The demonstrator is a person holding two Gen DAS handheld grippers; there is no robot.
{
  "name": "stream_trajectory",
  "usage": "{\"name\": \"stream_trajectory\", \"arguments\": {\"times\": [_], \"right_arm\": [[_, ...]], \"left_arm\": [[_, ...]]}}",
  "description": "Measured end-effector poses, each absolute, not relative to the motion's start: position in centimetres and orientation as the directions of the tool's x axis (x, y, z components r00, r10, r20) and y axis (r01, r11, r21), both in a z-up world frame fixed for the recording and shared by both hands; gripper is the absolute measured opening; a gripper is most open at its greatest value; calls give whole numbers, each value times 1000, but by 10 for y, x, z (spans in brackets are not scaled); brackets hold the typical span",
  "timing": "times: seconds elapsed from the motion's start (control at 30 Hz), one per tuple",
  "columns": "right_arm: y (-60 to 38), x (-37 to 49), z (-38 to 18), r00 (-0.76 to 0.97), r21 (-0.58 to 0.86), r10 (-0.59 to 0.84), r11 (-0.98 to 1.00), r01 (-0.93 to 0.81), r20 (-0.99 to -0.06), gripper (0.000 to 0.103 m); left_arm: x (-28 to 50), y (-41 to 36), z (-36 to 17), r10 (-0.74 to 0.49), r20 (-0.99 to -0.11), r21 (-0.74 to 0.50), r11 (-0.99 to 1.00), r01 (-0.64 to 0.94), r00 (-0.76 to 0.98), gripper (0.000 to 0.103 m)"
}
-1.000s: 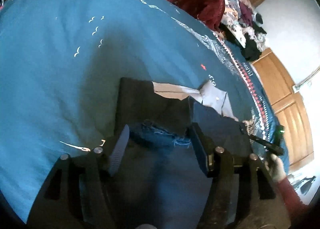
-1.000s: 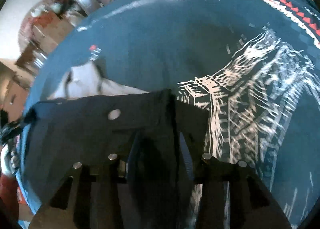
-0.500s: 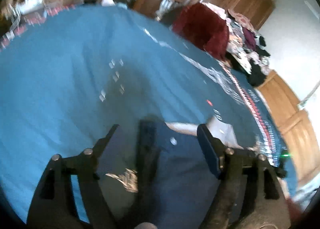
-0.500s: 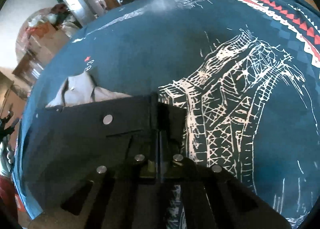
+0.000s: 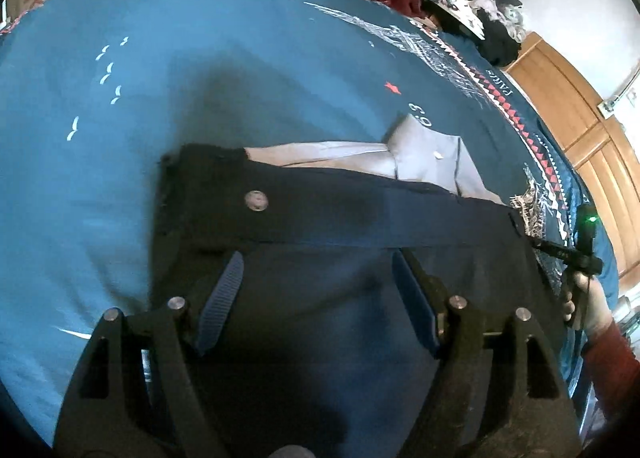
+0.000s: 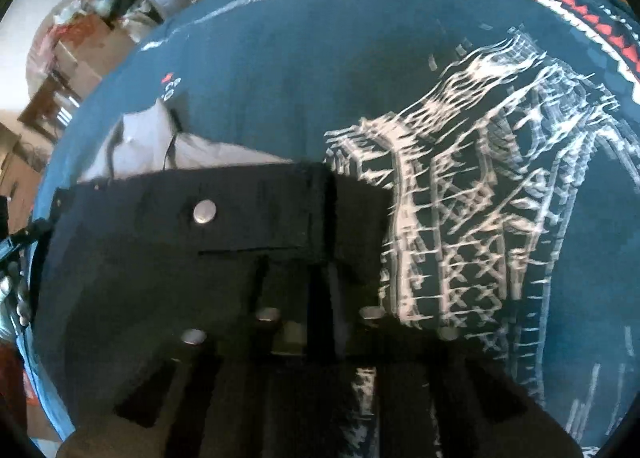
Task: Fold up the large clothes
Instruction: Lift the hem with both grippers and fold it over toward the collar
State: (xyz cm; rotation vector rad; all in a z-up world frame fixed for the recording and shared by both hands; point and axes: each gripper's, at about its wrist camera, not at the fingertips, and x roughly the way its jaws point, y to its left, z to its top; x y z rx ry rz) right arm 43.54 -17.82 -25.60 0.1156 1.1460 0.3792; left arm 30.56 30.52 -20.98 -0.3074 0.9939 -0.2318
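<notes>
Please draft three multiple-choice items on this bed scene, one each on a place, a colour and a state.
1. Where does the pale lining show on the dark trousers?
A. beyond the waistband
B. under the left tongs
C. off the bed

2. What colour is the bedspread?
A. red
B. teal blue
C. white

3. How are the left tongs set?
A. shut on cloth
B. out of view
C. open

Answers:
1. A, the pale lining lies past the waistband.
2. B, teal with white print.
3. C, their pads stand wide apart above the cloth.
</notes>
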Motion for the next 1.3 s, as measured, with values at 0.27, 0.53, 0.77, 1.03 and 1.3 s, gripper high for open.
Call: {"name": "stream_trajectory", "arguments": {"times": [0.27,0.53,0.77,1.03,1.3], "right_arm": [[-195,409,-240,411,171,257,957,-236,-875,2],[-182,249,-224,370,252,423,868,-428,-827,2],[-227,172,-242,445,355,433,900,-251,-784,25],[-201,157,-234,432,389,466,884,-258,-772,50],[-154,157,-192,418,364,510,850,-382,-752,50]], "left_arm": [[243,320,-169,-295,-735,-329,942,59,610,75],[131,334,-178,-323,-726,-386,922,29,607,76],[71,360,-198,-374,-685,-566,813,-134,624,75],[95,325,-220,-341,-672,-594,778,-203,658,74],[134,335,-235,-220,-635,-609,732,-305,740,48]]}}
